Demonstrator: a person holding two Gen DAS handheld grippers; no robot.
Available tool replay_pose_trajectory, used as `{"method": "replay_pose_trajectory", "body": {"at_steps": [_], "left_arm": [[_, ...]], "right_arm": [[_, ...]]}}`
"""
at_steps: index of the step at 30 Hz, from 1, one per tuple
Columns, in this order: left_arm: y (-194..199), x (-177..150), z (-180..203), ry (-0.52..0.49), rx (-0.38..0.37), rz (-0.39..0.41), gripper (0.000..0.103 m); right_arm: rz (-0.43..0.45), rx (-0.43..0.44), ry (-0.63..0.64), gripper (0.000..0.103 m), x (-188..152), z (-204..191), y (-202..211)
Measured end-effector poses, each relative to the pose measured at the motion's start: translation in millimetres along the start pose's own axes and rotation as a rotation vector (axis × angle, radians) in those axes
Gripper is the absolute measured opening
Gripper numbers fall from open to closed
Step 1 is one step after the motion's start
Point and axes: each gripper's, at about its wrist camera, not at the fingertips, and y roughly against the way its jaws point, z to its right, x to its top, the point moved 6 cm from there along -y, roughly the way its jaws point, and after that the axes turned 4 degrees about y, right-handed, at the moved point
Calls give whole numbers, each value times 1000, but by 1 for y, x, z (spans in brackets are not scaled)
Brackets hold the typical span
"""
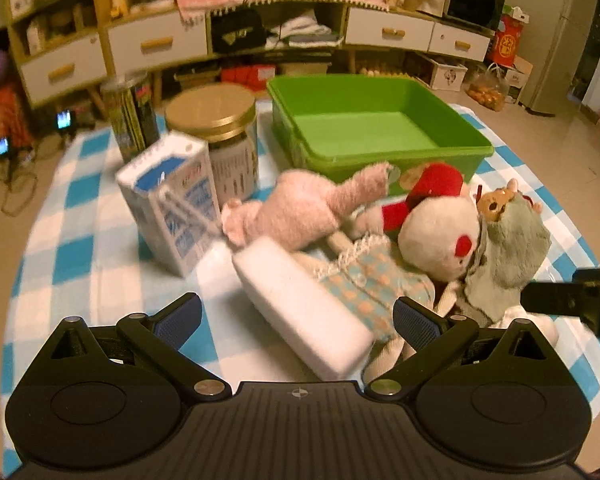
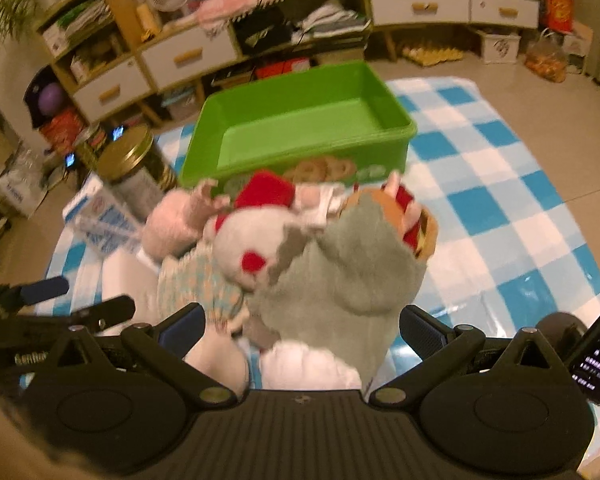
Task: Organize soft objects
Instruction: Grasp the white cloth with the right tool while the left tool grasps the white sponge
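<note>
A pile of plush toys lies on the blue-checked cloth in front of an empty green bin (image 1: 380,128) (image 2: 300,128). A pink plush (image 1: 296,212) (image 2: 172,224) lies at the left. A white plush with red cheeks (image 1: 440,232) (image 2: 248,244) is in the middle, and a doll in a patterned dress (image 1: 372,280) (image 2: 196,280) lies under it. A grey-green plush (image 1: 508,256) (image 2: 340,280) is at the right. My left gripper (image 1: 296,320) is open around a white foam block (image 1: 304,300). My right gripper (image 2: 300,330) is open around the grey-green plush's lower part.
A milk carton (image 1: 172,204) (image 2: 100,212), a gold-lidded jar (image 1: 220,136) (image 2: 132,168) and a dark can (image 1: 130,116) stand left of the bin. Shelves and drawers line the back. A phone (image 2: 598,360) is mounted at the right edge.
</note>
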Motion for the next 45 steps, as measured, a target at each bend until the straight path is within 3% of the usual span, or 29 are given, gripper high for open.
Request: {"method": "replay_pose_trajectory", "body": {"at_steps": [6,12,23,29,35,45], "left_arm": [[-6,-6,-10,96,-77,-41,93],[-11,-7,-6,127,-102,-43,79],[-10,-7,-9,165,-122,-54,50],[-7,-6,-9,158,-121,-47,44],[0,-3,-8,143,-121,-26,42],[10,2,-8,132,-139,-2,42]], "right_arm": [[-96,31,-25,89,-17,3,-7],[-132,18,-6,87,-25,1,-13],[-187,-1,25,59,-35,-3,-23],[-195,-4,36,41,-37,-4,-26],[-184,-6,54,29,-36,-7,-25],[-139,0,62,22,-29,-9,-16]]}}
